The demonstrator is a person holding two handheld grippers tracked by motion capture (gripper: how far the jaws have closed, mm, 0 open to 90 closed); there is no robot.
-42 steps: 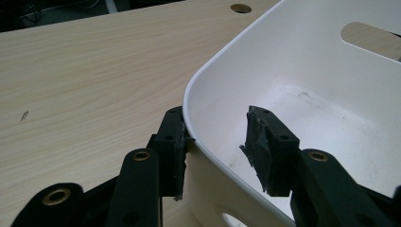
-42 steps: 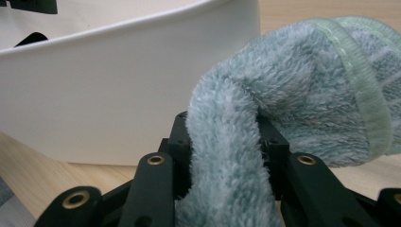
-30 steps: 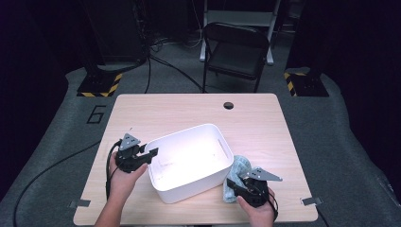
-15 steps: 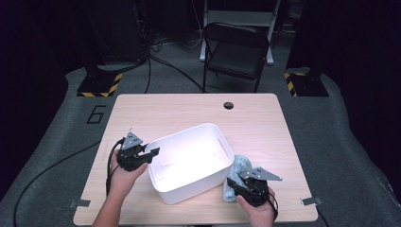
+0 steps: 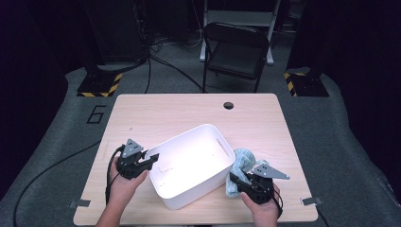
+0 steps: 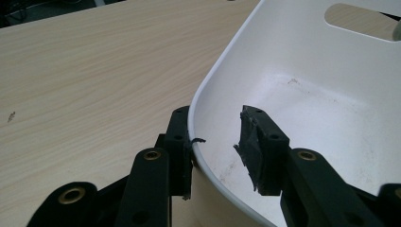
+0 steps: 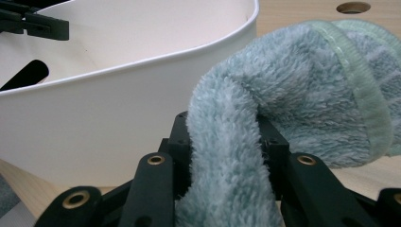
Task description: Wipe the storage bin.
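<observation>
The white bin [image 5: 191, 172] holds nothing but specks. Left tongs [image 6: 215, 146] have been closing astride its rim, inner pad still clear; right tongs [image 7: 226, 142] pinch the towel [image 7: 302, 94] just outside

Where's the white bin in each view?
High view: the white bin sits at centre on the table, tilted diagonally.
Left gripper view: its rim corner fills the right side, between the left tool jaws.
Right gripper view: its outer wall takes the left, beside the towel.
Shared landmark: the bin's handle slot.

Fluffy cloth towel [image 7: 293, 90], smooth plastic tub [image 5: 191, 165], wooden table [image 5: 179, 113].
</observation>
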